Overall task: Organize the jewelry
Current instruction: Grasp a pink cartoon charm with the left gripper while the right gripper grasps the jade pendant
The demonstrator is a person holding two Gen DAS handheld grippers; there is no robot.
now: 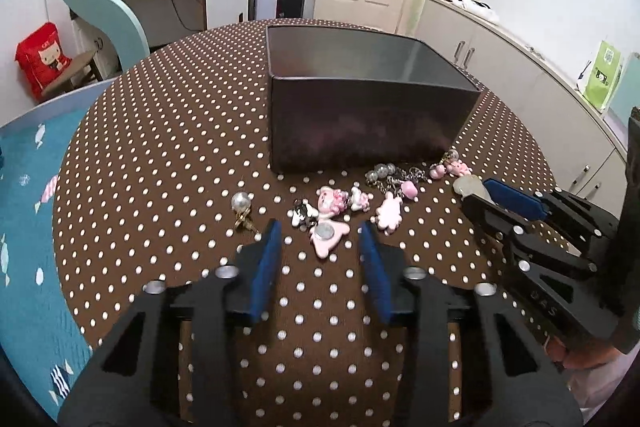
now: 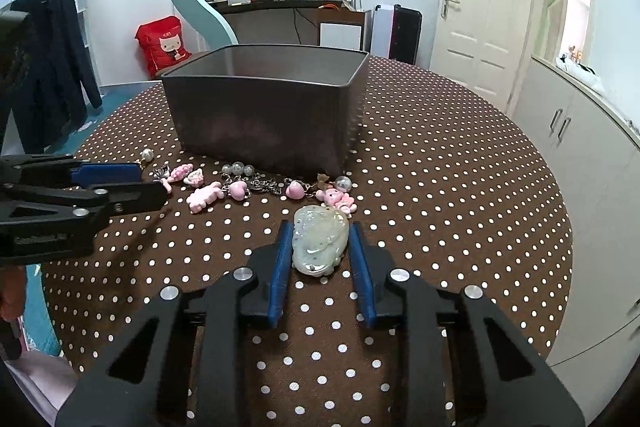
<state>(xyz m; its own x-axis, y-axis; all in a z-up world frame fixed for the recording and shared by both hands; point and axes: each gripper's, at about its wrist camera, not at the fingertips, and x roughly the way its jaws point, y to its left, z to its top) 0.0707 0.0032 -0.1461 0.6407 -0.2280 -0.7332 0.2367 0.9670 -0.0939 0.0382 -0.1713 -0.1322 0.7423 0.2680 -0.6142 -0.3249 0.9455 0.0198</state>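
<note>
With the dark box as landmark, the jade pendant lies before its right corner between the right gripper pads (narrowed, contact unclear), so squeeze evenly; the left gripper straddles, untouched, a pink charm before its front wall.

Matt cloth, dull metal, glossy trinkets

Polka-dot tablecloth looks woven and matt; the grey box reads as brushed, dull metal; the pale jade pendant gleams smooth and waxy; pink charms shine like glazed plastic; pearl earring lustrous.
</note>
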